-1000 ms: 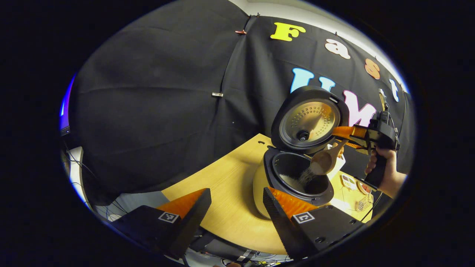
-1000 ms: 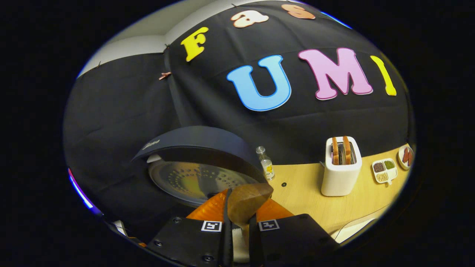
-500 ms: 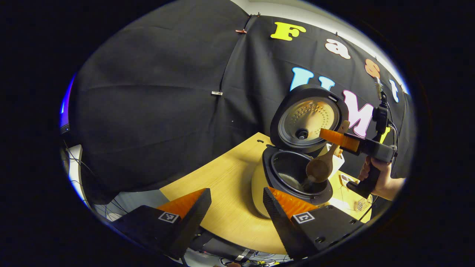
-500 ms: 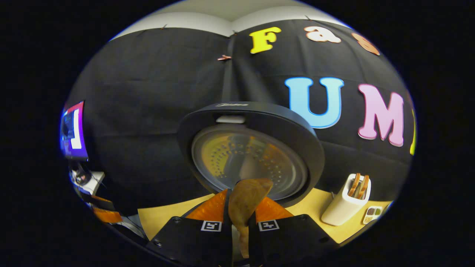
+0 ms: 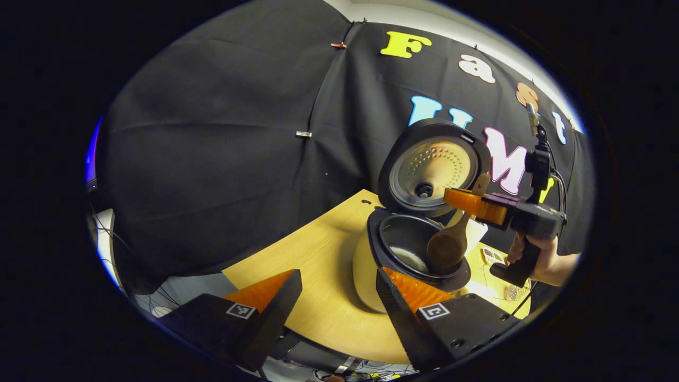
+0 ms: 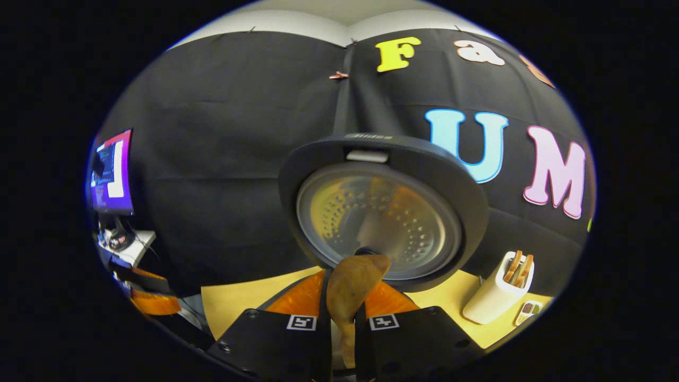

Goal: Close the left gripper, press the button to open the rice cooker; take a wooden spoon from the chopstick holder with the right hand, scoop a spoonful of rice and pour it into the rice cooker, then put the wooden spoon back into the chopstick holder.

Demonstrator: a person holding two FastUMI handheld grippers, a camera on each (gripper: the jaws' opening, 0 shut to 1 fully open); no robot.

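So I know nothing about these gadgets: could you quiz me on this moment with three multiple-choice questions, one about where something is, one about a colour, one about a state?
1. Where is the bowl of the wooden spoon?
A. Lying flat on the table
B. Over the open pot of the rice cooker
C. Inside the toaster

2. What colour is the toaster?
A. White
B. Red
C. Green

3. How is the rice cooker's lid?
A. Shut
B. Taken off and laid on the table
C. Raised and standing open

Answers:
1 B: in the left gripper view the spoon, held by the right gripper, hangs bowl-down above the dark pot.
2 A: in the right gripper view its body is white against the wooden table.
3 C: both views show the lid's metal underside facing forward.
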